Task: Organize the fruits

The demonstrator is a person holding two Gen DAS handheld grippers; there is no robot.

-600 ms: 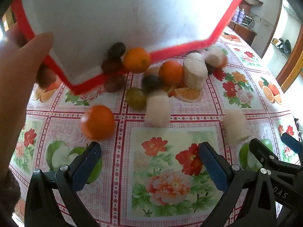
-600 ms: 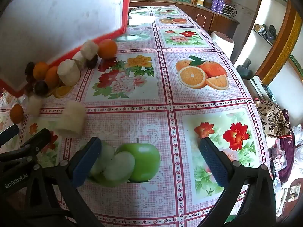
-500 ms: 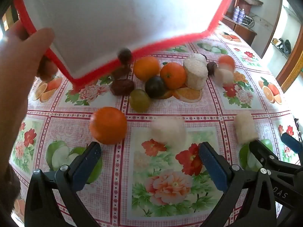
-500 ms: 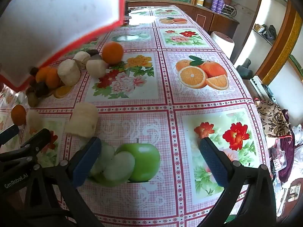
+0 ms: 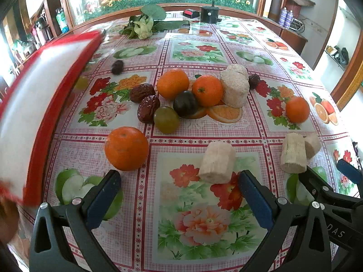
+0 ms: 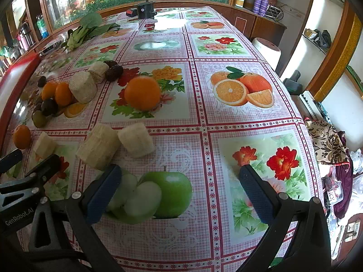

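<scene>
Fruits lie scattered on the flowered tablecloth (image 5: 226, 11). In the left wrist view an orange (image 5: 126, 148) rests just beyond my open left gripper (image 5: 179, 195), with a pale cane piece (image 5: 217, 162) near its right finger. A cluster farther off holds two oranges (image 5: 172, 83), red dates (image 5: 148, 108), a green plum (image 5: 166, 119), a dark plum (image 5: 185, 103) and cane pieces (image 5: 234, 88). In the right wrist view my right gripper (image 6: 179, 192) stands open over a printed apple, two cane pieces (image 6: 98, 146) ahead of its left finger, one orange (image 6: 142, 93) beyond.
A red-rimmed white tray (image 5: 34, 104) is held tilted at the left by a hand (image 5: 6, 217). Leafy greens (image 5: 145, 23) and a black device (image 5: 209, 13) sit at the table's far end. The table edge drops off at the right (image 6: 301, 113), clutter below.
The tray has swung away to the left and no longer covers the fruit. The tipped-out fruits and cane pieces have rolled apart and settled on the cloth. Both grippers stay put.
</scene>
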